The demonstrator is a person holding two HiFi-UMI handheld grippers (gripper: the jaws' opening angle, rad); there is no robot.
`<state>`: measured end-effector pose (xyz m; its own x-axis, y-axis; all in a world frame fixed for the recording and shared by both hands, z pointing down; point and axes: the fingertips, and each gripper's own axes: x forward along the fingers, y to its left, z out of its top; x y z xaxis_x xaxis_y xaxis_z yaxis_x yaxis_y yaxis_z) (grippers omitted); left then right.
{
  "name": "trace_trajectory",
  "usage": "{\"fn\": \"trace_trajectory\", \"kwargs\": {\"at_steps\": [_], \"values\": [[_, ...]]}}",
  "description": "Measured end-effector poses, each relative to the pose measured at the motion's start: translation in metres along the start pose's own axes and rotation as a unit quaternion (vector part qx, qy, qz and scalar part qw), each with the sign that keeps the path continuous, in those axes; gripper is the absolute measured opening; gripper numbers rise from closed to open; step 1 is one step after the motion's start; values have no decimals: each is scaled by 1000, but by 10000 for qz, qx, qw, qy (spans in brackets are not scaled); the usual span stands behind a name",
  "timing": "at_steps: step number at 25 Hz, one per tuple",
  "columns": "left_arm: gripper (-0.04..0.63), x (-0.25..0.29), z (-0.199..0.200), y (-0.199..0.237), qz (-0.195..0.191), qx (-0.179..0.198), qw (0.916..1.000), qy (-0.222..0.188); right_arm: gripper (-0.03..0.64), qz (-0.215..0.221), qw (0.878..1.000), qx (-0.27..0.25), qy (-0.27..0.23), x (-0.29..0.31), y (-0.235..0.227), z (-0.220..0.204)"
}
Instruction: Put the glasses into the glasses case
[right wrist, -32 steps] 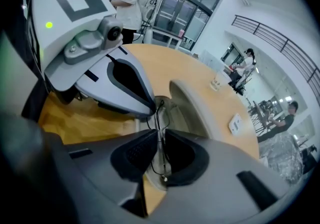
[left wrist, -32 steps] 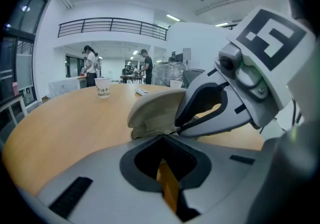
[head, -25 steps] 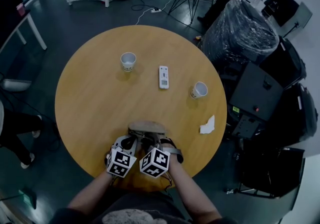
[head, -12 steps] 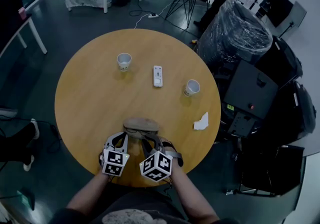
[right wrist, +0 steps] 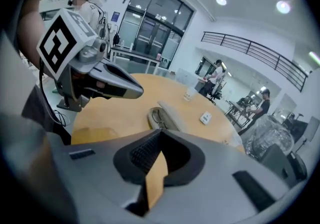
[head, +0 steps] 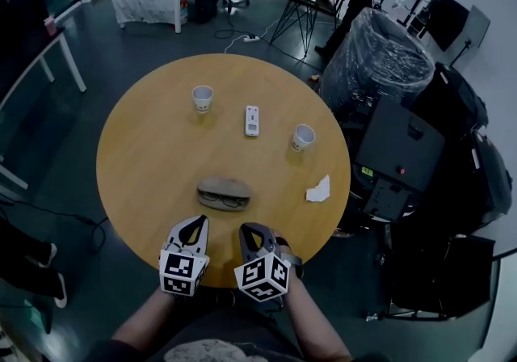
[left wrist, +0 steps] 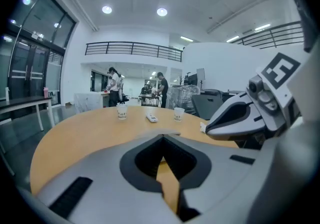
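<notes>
Nearest, at the table's [head: 145, 166] near edge, I held both tools low, side by side, clear of everything. My left gripper [head: 196, 220] had its jaws closed down to a thin slit, with only bare tabletop showing through, nothing pinched. My right gripper [head: 247, 229] was the same: tips together, empty.

Just beyond them, apart from both tips, the glasses case [head: 224, 193] sat on the table with its lid tipped back. The glasses [head: 223, 201] lay inside the open half, dark frame showing, as far as I could tell fully seated.

To its right lay a crumpled tissue [head: 318, 189]. Further out stood the near paper cup [head: 302, 136], then the remote [head: 252, 120], then the far paper cup [head: 202, 98], all well apart from the case.

Judging from that, the placing step looked done and only the lid was left. The next move would need one gripper steadying the case base while the other reached over and pushed the lid down without shifting the frame.
</notes>
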<state>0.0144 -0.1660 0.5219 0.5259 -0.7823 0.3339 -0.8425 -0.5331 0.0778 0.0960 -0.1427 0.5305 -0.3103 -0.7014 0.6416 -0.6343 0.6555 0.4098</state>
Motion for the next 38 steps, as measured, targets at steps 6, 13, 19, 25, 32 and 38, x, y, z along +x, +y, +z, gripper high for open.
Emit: {"fn": "trace_trajectory", "kwargs": {"at_steps": [6,13,19,25,32,38], "values": [[6,-35,19,-30,25,-65,9992,-391,-11,-154,9984,222,-493,-38,7,-2],[6,-78,40,-49,240,-132,9961,-841,-12,-474,9911,524,-1125,-80,8,-1],[6,-96,38,-56,250,-156,9960,-848,-12,-499,9873,808,-1275,-93,13,-6],[6,-108,29,-50,338,-252,9950,-910,-12,-522,9776,1252,-1607,-101,20,-3],[6,-149,19,-45,187,-370,9940,-1013,-13,-552,9667,1663,-1864,-127,52,17],[6,-201,1,-48,0,-326,9945,-999,-14,-725,9642,1738,-1865,-158,101,24]]}}
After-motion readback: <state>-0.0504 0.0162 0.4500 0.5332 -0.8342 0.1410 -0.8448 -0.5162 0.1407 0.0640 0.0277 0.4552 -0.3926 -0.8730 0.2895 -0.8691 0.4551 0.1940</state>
